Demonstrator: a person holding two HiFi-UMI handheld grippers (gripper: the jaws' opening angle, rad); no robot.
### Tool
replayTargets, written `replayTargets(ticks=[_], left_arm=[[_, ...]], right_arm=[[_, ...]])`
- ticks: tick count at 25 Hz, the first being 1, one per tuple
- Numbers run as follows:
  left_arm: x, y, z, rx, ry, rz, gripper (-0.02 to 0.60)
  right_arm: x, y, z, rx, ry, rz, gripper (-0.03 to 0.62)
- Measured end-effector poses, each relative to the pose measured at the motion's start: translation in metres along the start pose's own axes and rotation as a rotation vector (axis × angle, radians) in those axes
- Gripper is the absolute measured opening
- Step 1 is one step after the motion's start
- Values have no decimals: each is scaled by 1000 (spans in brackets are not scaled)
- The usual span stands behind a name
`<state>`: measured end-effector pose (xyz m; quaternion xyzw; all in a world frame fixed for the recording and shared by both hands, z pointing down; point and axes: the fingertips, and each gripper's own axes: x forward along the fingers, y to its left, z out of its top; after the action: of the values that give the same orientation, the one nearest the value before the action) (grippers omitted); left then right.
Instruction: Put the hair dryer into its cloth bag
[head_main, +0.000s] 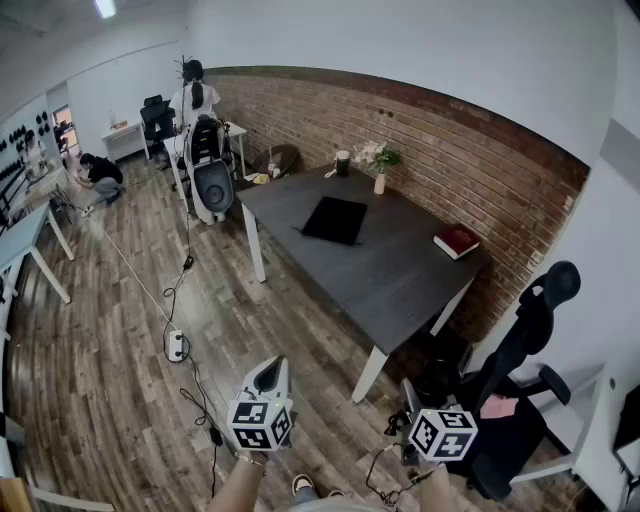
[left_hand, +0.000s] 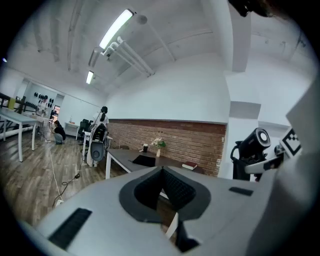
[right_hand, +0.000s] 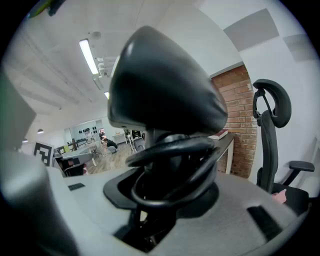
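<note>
Transport step: right tool (right_hand: 167, 195) grips black hair dryer (right_hand: 165, 85), cord coiled; left tool (left_hand: 162, 192) closed, empty; cloth bag (head_main: 335, 219) flat on desk (head_main: 400, 280), well apart; next likely approach, open bag mouth.

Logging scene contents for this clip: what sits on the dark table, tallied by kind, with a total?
Flat black cloth bag: 1
Red book: 1
White vase of pale flowers: 1
Dark cup: 1
Total: 4, leaving out small bits at the far left corner, too small to tell.
</note>
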<state>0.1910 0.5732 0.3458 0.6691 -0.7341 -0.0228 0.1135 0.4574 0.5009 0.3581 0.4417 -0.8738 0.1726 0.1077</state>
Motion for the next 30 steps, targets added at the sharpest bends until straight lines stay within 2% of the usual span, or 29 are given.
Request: replayTargets(ticks=[6,11,13,18,25,30], left_arm=[[-4,-3,-7,0,5,0,3],[0,-2,-7,5,9,-7,3],[0,5,-7,7,10,-4,3],[0,29,-8,1,14,4,3],[12,52,-3,26,24,-28,3],[25,64,4,18,18,-29,3]], right_arm=[[-4,3,-7,-22,3,3,170],[-2,2,-8,23,7,11,172],[2,6,-10,45,10,20,172],[19,23,-16,21,31,22,173],[41,49,-18,35,51,43,173],[56,45,-10,18,46,8,173]])
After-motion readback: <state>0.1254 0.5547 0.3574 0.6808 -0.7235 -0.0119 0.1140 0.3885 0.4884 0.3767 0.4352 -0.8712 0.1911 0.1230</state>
